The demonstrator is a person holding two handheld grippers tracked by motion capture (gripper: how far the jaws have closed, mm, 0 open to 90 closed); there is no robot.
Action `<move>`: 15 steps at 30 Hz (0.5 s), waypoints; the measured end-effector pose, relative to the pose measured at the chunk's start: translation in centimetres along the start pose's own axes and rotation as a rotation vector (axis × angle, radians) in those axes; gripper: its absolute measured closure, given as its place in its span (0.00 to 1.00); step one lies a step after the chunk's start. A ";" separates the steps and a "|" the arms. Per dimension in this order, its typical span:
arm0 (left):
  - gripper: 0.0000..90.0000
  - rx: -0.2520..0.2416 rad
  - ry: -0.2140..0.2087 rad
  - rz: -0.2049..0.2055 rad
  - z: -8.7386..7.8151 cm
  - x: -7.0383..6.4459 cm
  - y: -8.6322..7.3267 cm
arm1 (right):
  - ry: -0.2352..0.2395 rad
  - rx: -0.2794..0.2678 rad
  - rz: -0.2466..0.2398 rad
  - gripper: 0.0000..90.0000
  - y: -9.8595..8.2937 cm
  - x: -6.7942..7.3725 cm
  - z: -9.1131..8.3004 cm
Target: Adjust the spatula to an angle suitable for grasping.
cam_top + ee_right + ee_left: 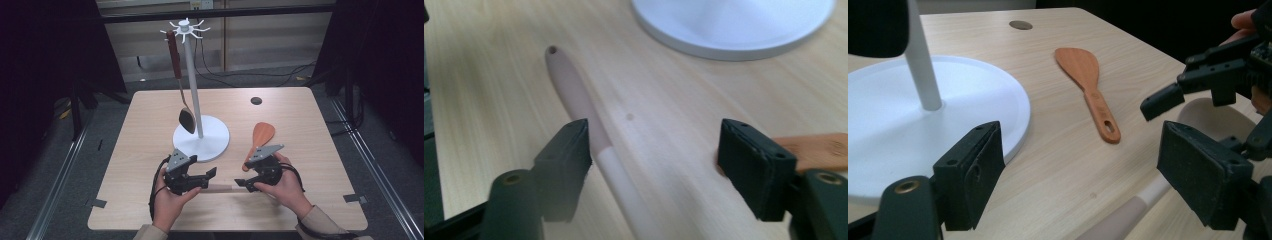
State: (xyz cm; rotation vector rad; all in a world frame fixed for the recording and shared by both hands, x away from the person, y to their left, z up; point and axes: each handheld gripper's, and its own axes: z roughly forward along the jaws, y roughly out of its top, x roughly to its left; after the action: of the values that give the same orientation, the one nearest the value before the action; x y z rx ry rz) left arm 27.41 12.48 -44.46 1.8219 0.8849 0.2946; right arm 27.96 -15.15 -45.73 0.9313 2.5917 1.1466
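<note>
A pale pink and white utensil handle (222,188) lies on the table between my two grippers. My right gripper (654,160) is open low over it; the handle (574,95) runs up between the jaws, close to the left one. My left gripper (1093,170) is open too, with the handle's end (1133,210) on the table between its jaws. In the high view the left gripper (207,176) points right and the right gripper (245,185) points left, tips facing each other. A wooden spatula (261,136) lies flat to the right of the stand.
A white stand with a round base (210,142) and a hooked top stands mid-table. A brown-handled ladle (186,119) hangs from one hook, its bowl just above the base. A cable hole (256,100) sits at the back. The spatula (1083,70) lies just beyond the right gripper (1198,80).
</note>
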 end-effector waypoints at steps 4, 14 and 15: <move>0.21 -0.003 0.019 -0.012 -0.6 0.3 -0.2 | 0.026 0.027 -0.038 0.36 0.4 0.7 1.5; 0.21 -0.007 0.043 -0.027 -1.7 0.9 -0.7 | 0.090 0.050 -0.087 0.42 0.7 1.4 4.0; 0.21 -0.003 0.044 -0.032 -1.7 0.9 -0.7 | 0.105 0.050 -0.094 0.42 0.7 1.6 4.4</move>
State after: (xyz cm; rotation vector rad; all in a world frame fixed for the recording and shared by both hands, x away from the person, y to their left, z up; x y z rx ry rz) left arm 26.76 14.47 -44.56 1.8025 0.9431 0.3171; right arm 28.65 -11.13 -48.08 0.7690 2.7269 1.1395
